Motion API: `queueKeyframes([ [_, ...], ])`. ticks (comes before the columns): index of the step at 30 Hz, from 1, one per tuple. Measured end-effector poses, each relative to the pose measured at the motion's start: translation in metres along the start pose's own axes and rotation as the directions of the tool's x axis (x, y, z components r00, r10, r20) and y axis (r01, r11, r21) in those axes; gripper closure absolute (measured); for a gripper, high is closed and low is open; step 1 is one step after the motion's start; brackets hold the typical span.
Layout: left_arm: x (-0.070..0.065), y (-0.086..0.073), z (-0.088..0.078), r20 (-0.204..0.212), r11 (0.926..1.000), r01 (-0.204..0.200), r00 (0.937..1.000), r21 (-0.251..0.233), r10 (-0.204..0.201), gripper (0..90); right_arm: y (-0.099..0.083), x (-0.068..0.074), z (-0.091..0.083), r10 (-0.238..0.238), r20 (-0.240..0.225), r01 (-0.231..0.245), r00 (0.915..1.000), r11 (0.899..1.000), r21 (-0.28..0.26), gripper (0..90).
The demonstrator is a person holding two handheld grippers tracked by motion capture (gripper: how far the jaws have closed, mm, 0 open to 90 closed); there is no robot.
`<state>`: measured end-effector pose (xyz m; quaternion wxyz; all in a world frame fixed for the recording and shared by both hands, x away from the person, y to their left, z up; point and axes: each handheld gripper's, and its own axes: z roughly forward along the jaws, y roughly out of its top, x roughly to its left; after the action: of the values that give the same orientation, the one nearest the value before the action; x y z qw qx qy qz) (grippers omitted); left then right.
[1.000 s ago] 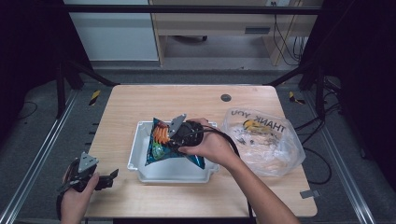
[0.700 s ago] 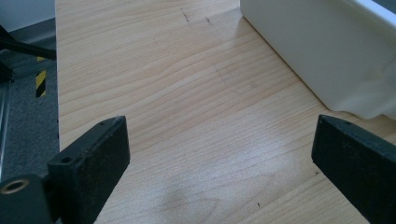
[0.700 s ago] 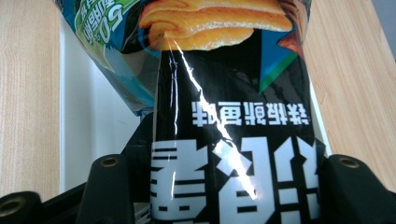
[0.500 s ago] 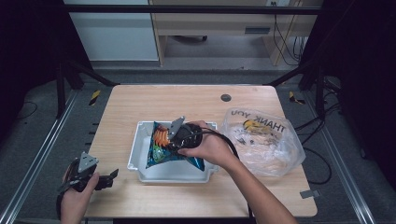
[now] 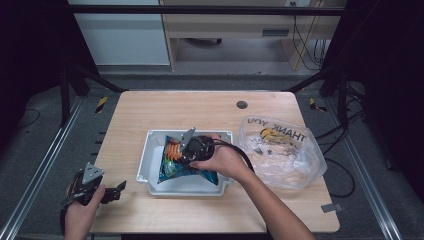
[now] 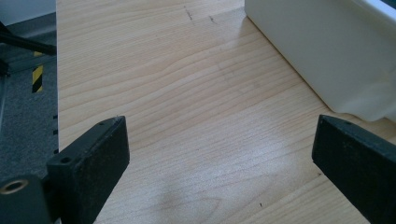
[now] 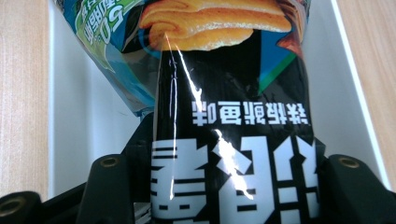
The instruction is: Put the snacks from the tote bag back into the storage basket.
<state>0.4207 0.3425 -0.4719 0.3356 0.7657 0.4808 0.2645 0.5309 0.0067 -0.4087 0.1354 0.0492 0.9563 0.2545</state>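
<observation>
High view: my right gripper clamps the snack bag lying in the white bin, long axis 1 to 7 o'clock; a "THANK YOU" plastic bag sits at 3. Left gripper view: jaws wide over the table. Right gripper view: Chinese print reads upside down

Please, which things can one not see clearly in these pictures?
- Snack bag: high view, the hand and right tongs cover its middle.
- White bin: left tongs view, cut by the edges.
- Plastic bag: high view, contents too blurred to name.
</observation>
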Motion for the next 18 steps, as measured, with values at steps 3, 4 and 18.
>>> queueKeyframes([
  [3,-0.001,0.001,0.0,-0.001,0.9999,-0.012,0.9999,0.004,0.012,3.6,-0.001,-0.002,0.004,0.006,-0.004,-0.006,1.0,1.0,0.01,42.2],
  [4,-0.001,0.001,0.0,0.0,1.0,-0.01,1.0,0.0,0.01,3.7,-0.002,-0.002,0.005,0.006,-0.007,-0.006,1.0,1.0,0.011,42.2],
  [18,0.0,0.001,0.0,0.005,1.0,-0.006,1.0,-0.001,0.006,3.7,-0.004,-0.003,0.014,0.022,-0.026,-0.022,0.9994,1.0,0.02,42.0],
])
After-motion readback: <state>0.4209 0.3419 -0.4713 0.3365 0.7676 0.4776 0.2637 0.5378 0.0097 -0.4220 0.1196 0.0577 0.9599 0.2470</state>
